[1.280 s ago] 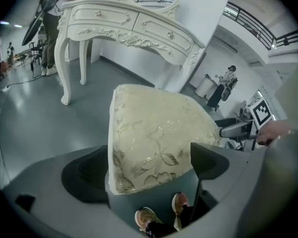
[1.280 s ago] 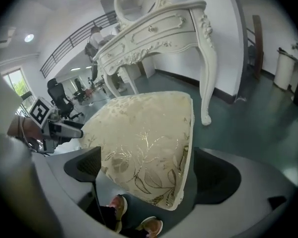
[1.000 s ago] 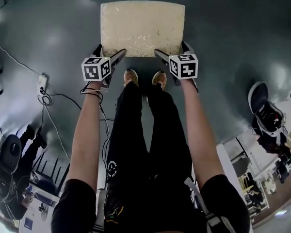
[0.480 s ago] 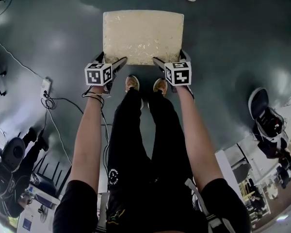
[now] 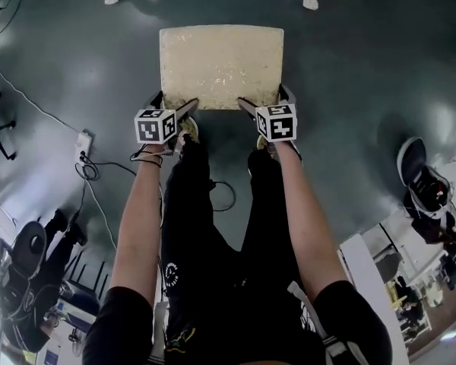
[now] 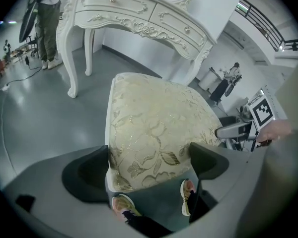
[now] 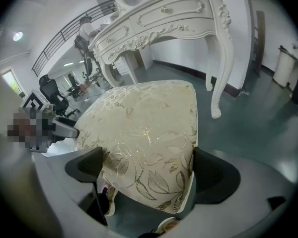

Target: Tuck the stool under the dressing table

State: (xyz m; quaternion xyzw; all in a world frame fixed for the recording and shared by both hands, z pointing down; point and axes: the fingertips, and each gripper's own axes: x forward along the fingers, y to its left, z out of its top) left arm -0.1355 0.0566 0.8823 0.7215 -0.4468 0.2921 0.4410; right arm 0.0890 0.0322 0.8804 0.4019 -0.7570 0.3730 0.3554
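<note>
Stool [image 5: 221,65] stands on the grey floor [image 5: 380,74] in front of the dressing table [image 6: 139,19], not under it. In the head view only the table's two white front legs show at the top edge, and a strip of bare floor lies between them and the stool's far edge. The stool lines up roughly with the gap between those legs.

Left gripper [image 5: 173,103] is at the stool corner farthest from the table on the person's left. Its jaws press on either side of the cream floral cushion, so it is clamped on the seat. Right gripper [image 5: 267,101] does the same at the other corner away from the table, with the cushion wedged between its jaws. Both gripper views show the table's drawer front ahead and above the seat, near but clearly apart from it.

The person's shoes [image 6: 121,205] are on the side of the stool away from the table, just behind the seat edge.

Progress, as a judgement: the grasp is done and the stool is aligned. What's left is most of the travel, sliding the seat forward between the legs until it sits below the drawers, then letting go. Watch the side clearance to the curved legs.
</note>
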